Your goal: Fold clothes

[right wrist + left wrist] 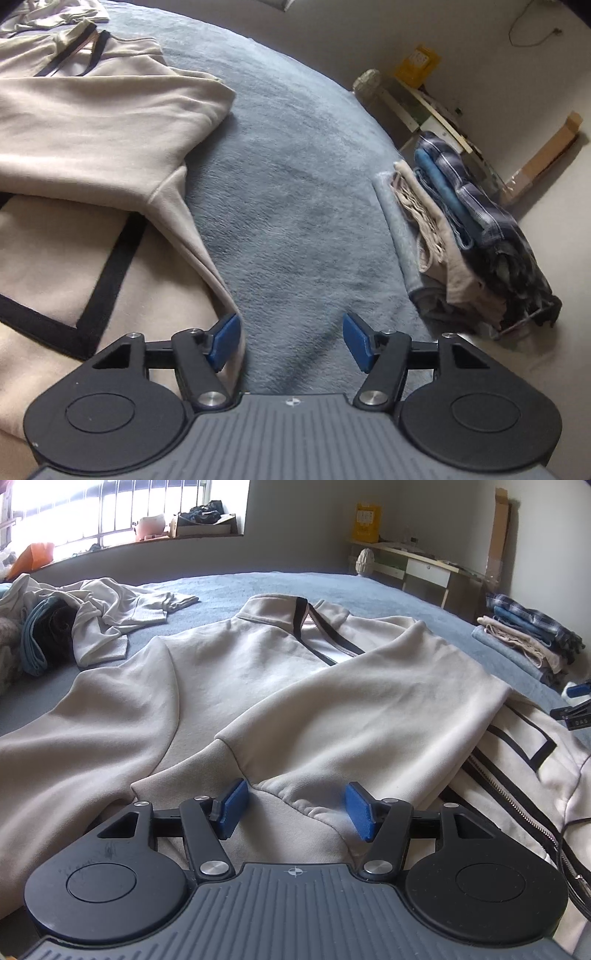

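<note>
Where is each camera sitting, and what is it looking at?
Left wrist: on the left gripper, facing the beige zip-up jacket; its blue pads show.
Right wrist: on the right gripper, facing the grey-blue fleece blanket; its open pads show.
Shared: jacket, blanket, folded clothes stack.

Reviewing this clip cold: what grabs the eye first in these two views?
A beige zip jacket with black trim sprawls across the blue-grey bed, one sleeve folded over its front. The left hand-held gripper hangs open over the sleeve's cuff. A stack of folded clothes sits at the bed's right edge.
</note>
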`<control>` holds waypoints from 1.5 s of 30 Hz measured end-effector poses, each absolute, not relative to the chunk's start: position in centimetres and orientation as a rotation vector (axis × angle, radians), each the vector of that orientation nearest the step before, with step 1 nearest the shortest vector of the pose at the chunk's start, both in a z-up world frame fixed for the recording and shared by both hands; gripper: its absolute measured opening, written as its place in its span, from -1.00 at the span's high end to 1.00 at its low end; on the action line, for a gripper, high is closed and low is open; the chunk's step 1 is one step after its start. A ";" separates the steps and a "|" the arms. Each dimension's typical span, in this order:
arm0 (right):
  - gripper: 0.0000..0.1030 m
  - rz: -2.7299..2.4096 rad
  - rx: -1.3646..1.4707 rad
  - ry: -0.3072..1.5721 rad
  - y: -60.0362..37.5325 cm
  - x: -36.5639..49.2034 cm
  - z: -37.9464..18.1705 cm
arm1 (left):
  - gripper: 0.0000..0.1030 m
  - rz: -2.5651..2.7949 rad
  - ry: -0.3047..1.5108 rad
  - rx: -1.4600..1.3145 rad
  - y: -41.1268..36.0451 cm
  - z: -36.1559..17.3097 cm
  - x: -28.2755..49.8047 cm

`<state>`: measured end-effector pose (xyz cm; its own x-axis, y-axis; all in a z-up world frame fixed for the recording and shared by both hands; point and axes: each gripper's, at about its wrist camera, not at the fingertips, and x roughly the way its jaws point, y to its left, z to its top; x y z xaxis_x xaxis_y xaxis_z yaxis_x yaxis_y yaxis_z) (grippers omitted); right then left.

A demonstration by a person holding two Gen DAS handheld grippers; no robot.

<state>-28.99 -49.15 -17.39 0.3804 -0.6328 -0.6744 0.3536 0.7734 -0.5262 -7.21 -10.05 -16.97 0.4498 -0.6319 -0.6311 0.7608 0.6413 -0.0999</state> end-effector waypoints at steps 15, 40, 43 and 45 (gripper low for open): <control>0.04 -0.324 0.509 0.646 -44.0 -27.4 -6.3 | -0.14 -0.766 0.705 0.158 -8.3 -15.1 -7.5; 0.07 -0.014 0.664 0.812 -30.7 -18.2 -19.2 | -0.30 -0.029 0.812 -0.916 19.3 -15.5 -4.4; 0.07 -0.023 0.664 0.810 -30.7 -18.3 -19.3 | -0.31 0.052 0.831 -0.974 20.4 -16.5 -3.9; 0.07 -0.027 0.663 0.810 -30.6 -18.3 -19.3 | -0.30 0.102 0.833 -1.029 21.0 -17.3 -3.9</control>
<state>-18.26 -30.64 -19.25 0.7003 0.2222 -0.6784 0.2675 0.7994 0.5380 -3.85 20.97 -17.28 0.6964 -0.2950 -0.6542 -0.4439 0.5393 -0.7156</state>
